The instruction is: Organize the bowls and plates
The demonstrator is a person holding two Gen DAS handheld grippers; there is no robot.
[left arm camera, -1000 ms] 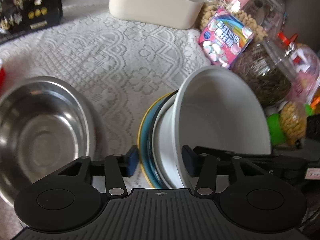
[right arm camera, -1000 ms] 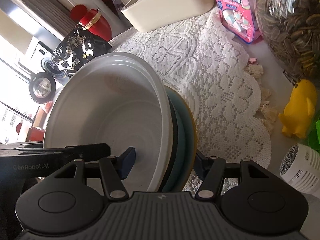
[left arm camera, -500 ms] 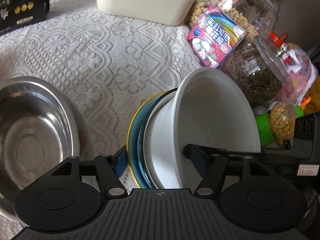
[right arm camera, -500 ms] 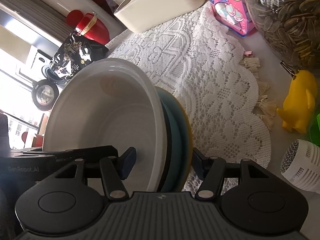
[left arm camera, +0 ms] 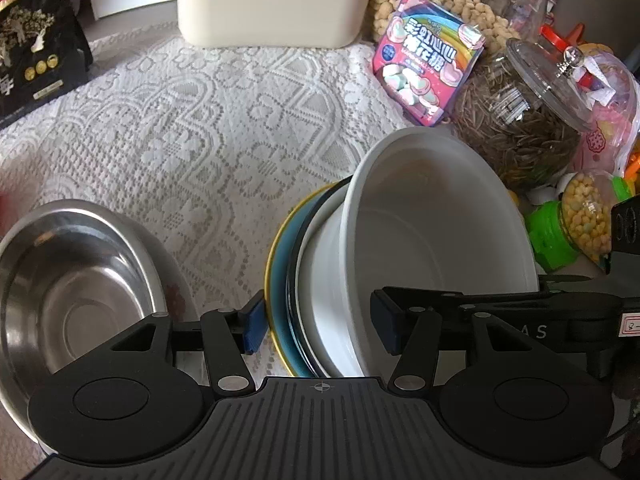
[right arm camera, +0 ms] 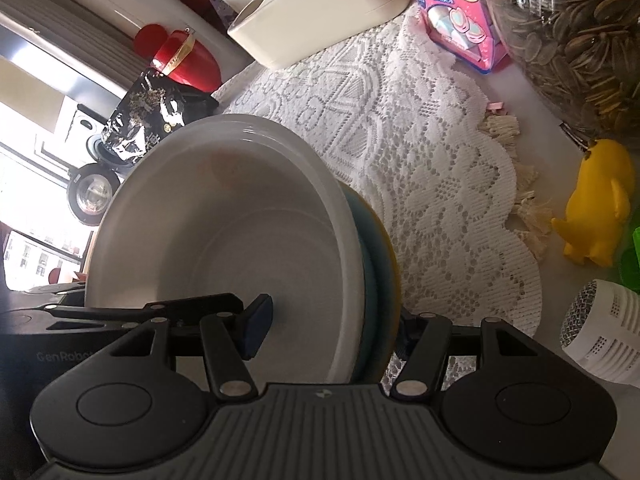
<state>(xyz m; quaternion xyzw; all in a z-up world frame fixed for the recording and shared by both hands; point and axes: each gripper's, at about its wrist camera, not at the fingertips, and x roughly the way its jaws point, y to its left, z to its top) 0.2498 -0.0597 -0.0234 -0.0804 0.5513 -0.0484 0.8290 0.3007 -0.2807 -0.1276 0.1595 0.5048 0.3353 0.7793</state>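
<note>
A white bowl (left arm camera: 436, 240) sits on a stack of a dark plate and a teal plate with a yellow rim (left arm camera: 278, 276). The stack is lifted and tilted above the lace cloth. My left gripper (left arm camera: 316, 322) is shut on the stack, one finger under the plates, the other inside the bowl. My right gripper (right arm camera: 332, 326) is shut on the same stack from the opposite side, around the bowl (right arm camera: 224, 224) and plates (right arm camera: 380, 256). A steel bowl (left arm camera: 72, 284) rests on the cloth at the left.
A cream box (left arm camera: 272, 4) stands at the back. A pink marshmallow bag (left arm camera: 428, 68), jars of seeds (left arm camera: 516, 120) and nuts crowd the right. A black packet (left arm camera: 36, 52) is at the back left. A yellow toy (right arm camera: 596, 204) and white mesh object (right arm camera: 600, 332) lie beside the cloth.
Both grippers have kept their hold on the stack and carried it slightly; the view has drawn back, showing more of the cloth and the box behind.
</note>
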